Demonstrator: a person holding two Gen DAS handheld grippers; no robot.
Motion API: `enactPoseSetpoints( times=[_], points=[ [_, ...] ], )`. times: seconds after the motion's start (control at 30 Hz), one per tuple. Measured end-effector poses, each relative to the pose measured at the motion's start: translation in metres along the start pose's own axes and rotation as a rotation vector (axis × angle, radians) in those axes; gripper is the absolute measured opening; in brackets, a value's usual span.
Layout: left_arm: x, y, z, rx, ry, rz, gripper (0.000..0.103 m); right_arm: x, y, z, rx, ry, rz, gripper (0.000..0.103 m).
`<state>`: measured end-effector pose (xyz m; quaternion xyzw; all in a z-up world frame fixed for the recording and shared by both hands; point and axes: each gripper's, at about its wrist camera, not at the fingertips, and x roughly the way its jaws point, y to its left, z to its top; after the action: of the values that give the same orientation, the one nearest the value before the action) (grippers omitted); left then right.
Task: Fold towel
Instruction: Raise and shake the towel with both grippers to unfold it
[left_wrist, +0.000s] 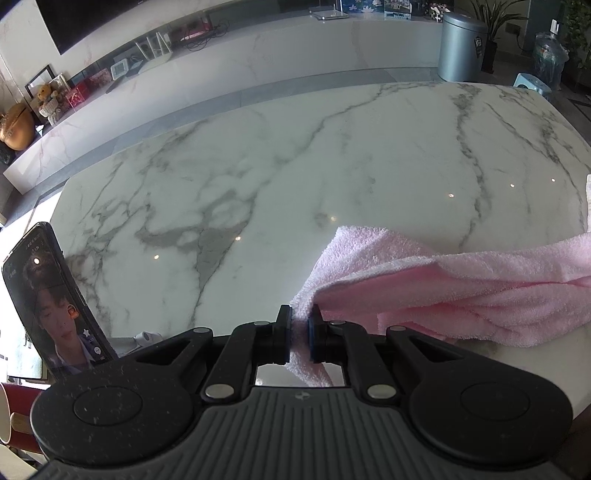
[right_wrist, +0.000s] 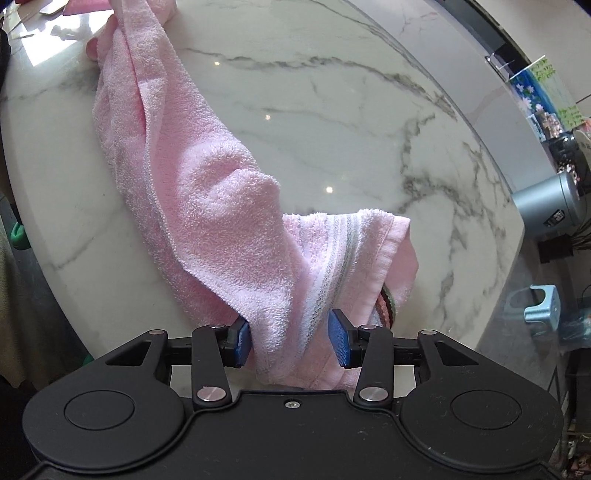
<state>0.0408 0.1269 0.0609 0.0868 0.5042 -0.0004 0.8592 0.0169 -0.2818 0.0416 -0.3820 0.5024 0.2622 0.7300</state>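
A pink terry towel (left_wrist: 461, 291) lies bunched and stretched across a white marble table (left_wrist: 258, 177). My left gripper (left_wrist: 300, 325) is shut on one end of the towel, near the table's front edge. In the right wrist view the towel (right_wrist: 207, 206) runs from the far left down to my right gripper (right_wrist: 290, 338). Its jaws stand apart with the towel's striped end between the blue pads (right_wrist: 341, 343). The left pad touches the cloth; the right pad stands clear of it.
A phone (left_wrist: 51, 299) stands propped at the table's left edge. A grey bin (left_wrist: 461, 44) and a blue stool (left_wrist: 532, 86) stand on the floor beyond the far edge. A long marble bench (left_wrist: 221, 62) with boxes runs behind. The table edge curves at the right (right_wrist: 509, 236).
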Motion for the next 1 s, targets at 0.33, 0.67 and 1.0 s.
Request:
enactPoseSetpoints(
  times=[0.33,0.67,1.0],
  points=[
    [-0.021,0.004,0.012,0.011,-0.043,0.029,0.007,-0.029,-0.013,0.009,0.076,-0.043,-0.037,0.005],
    [-0.074,0.007,0.04,0.026,-0.166,0.086,0.007,-0.113,-0.048,0.028,0.19,-0.181,-0.2,0.002],
    [-0.141,-0.003,0.053,0.072,-0.288,0.133,0.006,-0.207,-0.052,0.015,0.226,-0.285,-0.335,0.002]
  ],
)
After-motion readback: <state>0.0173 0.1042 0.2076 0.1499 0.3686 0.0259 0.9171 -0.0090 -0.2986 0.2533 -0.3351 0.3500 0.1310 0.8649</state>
